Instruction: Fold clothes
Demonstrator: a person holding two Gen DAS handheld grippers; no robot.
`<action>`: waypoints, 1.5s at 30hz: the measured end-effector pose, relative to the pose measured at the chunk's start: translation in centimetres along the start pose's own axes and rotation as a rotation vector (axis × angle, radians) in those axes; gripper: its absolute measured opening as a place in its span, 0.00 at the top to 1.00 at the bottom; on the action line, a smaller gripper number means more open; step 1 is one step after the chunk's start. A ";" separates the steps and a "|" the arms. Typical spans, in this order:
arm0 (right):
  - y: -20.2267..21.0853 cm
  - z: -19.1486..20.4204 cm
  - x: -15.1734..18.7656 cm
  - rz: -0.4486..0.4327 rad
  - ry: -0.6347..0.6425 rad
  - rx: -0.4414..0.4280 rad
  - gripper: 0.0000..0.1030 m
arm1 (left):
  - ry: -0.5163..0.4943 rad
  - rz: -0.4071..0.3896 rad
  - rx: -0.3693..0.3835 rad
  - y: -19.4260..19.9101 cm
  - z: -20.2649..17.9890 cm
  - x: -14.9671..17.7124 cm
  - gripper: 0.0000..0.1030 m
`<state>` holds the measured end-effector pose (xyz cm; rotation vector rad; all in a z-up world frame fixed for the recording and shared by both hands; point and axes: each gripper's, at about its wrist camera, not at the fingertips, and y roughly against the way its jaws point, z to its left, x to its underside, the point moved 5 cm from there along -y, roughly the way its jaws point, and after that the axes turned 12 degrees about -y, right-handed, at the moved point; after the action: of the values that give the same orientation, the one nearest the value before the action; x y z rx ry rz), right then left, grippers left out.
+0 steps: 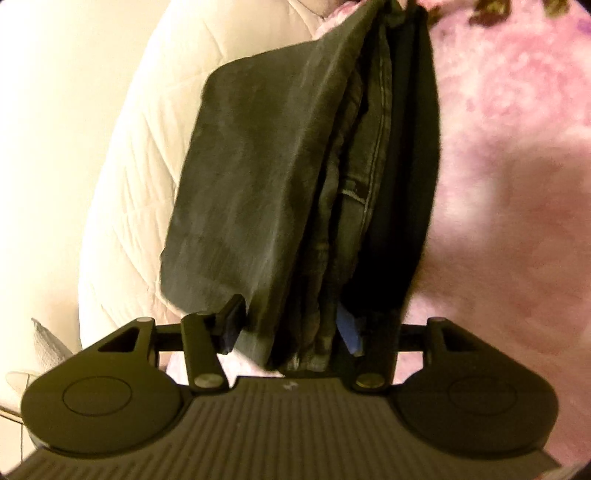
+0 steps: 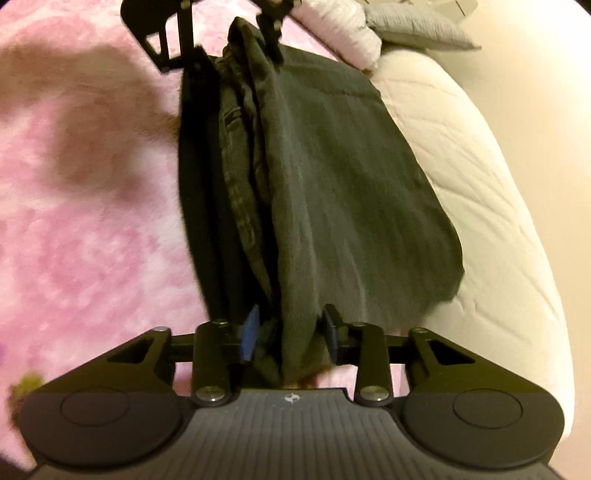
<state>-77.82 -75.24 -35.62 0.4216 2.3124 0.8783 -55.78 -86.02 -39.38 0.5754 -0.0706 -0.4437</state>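
A pair of dark grey-black jeans (image 1: 266, 177), folded into several layers, hangs stretched between my two grippers above the bed. My left gripper (image 1: 291, 332) is shut on one end of the folded jeans, cloth bunched between its blue-padded fingers. My right gripper (image 2: 291, 336) is shut on the other end of the jeans (image 2: 332, 184). In the right wrist view the left gripper (image 2: 229, 40) shows at the top, clamped on the far end. The loose flap of the jeans hangs toward the white quilt.
A fluffy pink blanket (image 1: 517, 184) covers the bed under the jeans, also in the right wrist view (image 2: 92, 221). A white quilted duvet (image 1: 147, 129) lies along the bed's edge (image 2: 480, 184). A grey pillow (image 2: 417, 26) sits at the far end.
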 end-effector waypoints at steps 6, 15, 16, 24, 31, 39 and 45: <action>3.2 -2.6 1.4 0.086 -0.141 -0.020 0.60 | 0.198 0.022 0.000 4.1 3.2 2.8 0.50; 0.2 -13.3 -2.7 0.106 -0.615 -0.110 0.59 | 0.662 0.027 0.146 -0.9 14.5 2.1 0.58; -0.7 -14.4 -3.4 0.104 -0.668 -0.130 0.62 | 0.721 0.026 0.183 -1.9 15.3 2.4 0.60; -9.3 -21.2 -8.9 0.067 -0.855 -0.244 0.65 | 0.944 0.167 0.351 -11.6 16.7 3.5 0.64; -21.2 -20.3 -8.7 0.265 -0.872 -0.362 0.64 | 0.971 0.192 0.347 -13.9 14.7 4.5 0.62; -22.3 -21.8 -7.4 0.263 -0.970 -0.500 0.64 | 1.003 0.214 0.418 -14.1 15.5 5.2 0.62; -16.8 -23.0 -7.6 0.166 -1.007 -0.458 0.55 | 1.051 0.206 0.393 -9.6 17.4 7.6 0.64</action>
<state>-88.30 -102.26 -30.26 0.6607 1.1382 0.9400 -55.84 -105.30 -30.36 1.1167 0.7974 0.1186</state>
